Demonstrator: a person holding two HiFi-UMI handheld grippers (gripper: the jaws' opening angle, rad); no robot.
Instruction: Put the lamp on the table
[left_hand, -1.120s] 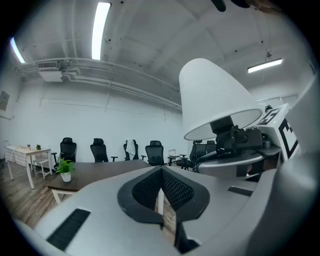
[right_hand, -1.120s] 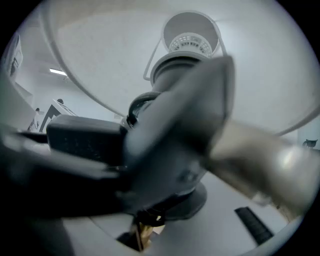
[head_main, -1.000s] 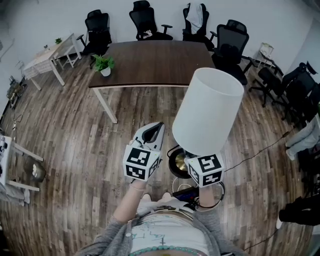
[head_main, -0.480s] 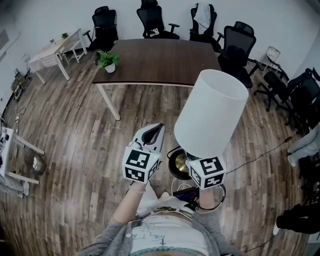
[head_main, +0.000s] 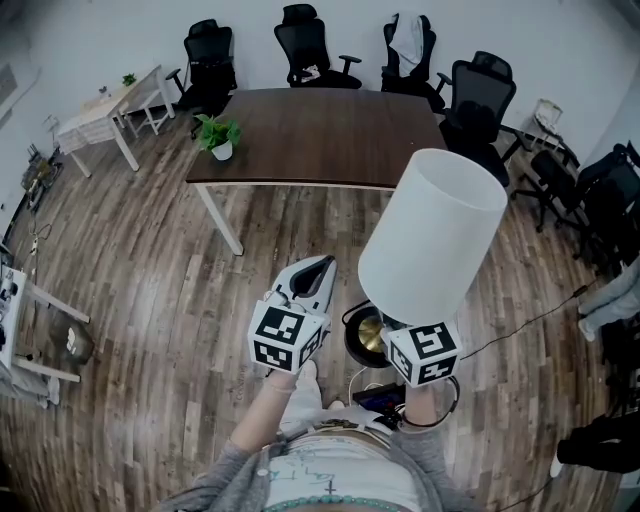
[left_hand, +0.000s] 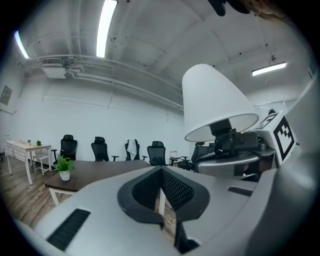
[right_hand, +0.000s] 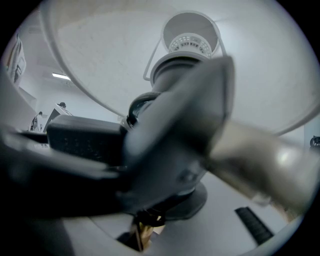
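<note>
Right gripper (head_main: 392, 325) is clamped on the lamp (head_main: 435, 235) stem just under the shade. The lamp is in the air over the floor, short of the table's (head_main: 320, 135) near edge. Left gripper (head_main: 318, 268) is closed and empty. Risks: the top-heavy shade could pivot in the grip, and the cord (head_main: 520, 319), likely the lamp's, could snag on the floor.

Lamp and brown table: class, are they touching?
Apart. Head view: the lamp hangs in the right claw, its base over floor, short of the table.
</note>
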